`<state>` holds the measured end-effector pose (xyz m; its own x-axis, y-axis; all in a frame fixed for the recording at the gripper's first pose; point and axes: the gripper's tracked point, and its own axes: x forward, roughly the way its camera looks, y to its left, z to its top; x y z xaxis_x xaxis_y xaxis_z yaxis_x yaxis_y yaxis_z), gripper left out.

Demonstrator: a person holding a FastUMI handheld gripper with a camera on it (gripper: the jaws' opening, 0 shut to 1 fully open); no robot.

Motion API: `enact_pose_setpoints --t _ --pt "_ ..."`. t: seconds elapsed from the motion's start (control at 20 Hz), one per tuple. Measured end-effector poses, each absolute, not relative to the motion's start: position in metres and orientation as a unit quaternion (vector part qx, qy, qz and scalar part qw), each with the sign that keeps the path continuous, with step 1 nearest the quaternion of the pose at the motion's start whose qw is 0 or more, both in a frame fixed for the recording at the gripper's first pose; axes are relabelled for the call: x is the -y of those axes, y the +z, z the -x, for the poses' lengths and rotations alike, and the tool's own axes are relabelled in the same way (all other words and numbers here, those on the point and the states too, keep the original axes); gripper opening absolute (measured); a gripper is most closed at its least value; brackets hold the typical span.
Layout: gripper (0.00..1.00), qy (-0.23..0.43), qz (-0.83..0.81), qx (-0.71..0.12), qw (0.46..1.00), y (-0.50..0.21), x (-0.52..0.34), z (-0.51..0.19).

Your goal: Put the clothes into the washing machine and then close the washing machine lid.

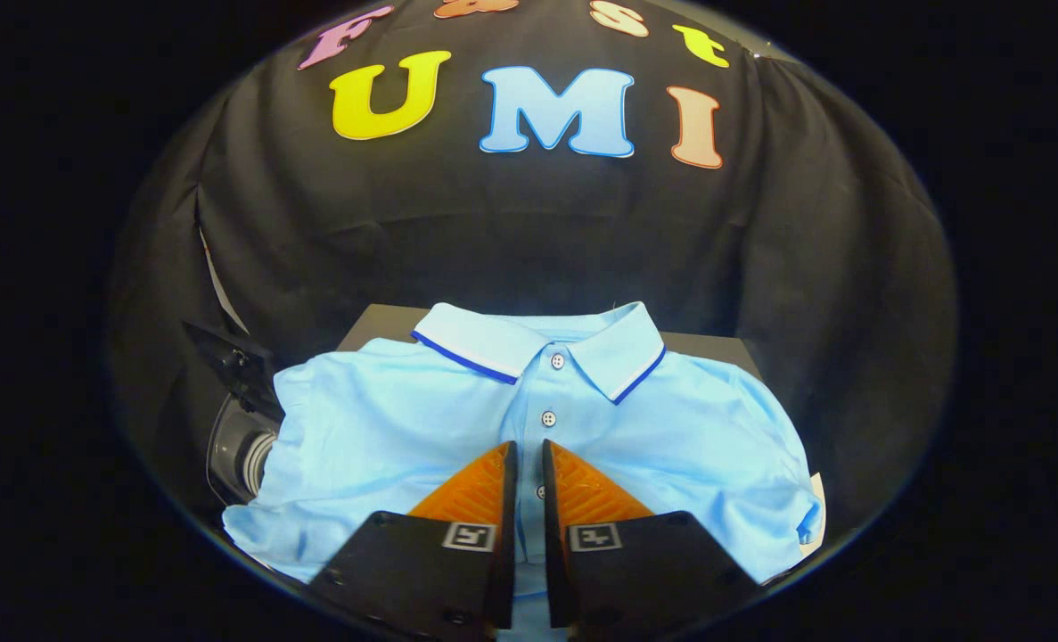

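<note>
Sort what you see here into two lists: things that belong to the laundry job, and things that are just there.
Job:
- shirt, laid flat, collar away from the gripper
- washer, partly showing beside the shirt
- gripper, fingers nearly together above the shirt's button strip, gripping nothing

Just there:
- table under the shirt
- cloth wall behind

The camera rides on the gripper (529, 455), looking forward and slightly down along its nearly closed fingers. It sits close over the shirt (529, 428), the booth wall at twelve o'clock.
</note>
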<state>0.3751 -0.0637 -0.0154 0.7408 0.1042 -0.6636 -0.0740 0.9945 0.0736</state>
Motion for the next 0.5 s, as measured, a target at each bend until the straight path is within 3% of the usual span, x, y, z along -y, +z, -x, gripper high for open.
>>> enact_pose_setpoints --t 0.15,0.3,0.45,0.5 --pt "1.00 0.032 -0.003 -0.345 0.938 -0.015 0.073 -0.377" --pt "0.96 0.029 -0.104 -0.362 0.926 -0.025 0.067 -0.375" --pt "0.67 0.031 -0.106 -0.374 0.921 -0.028 0.071 -0.376" --pt "0.67 0.037 -0.103 -0.379 0.919 -0.026 0.070 -0.375"
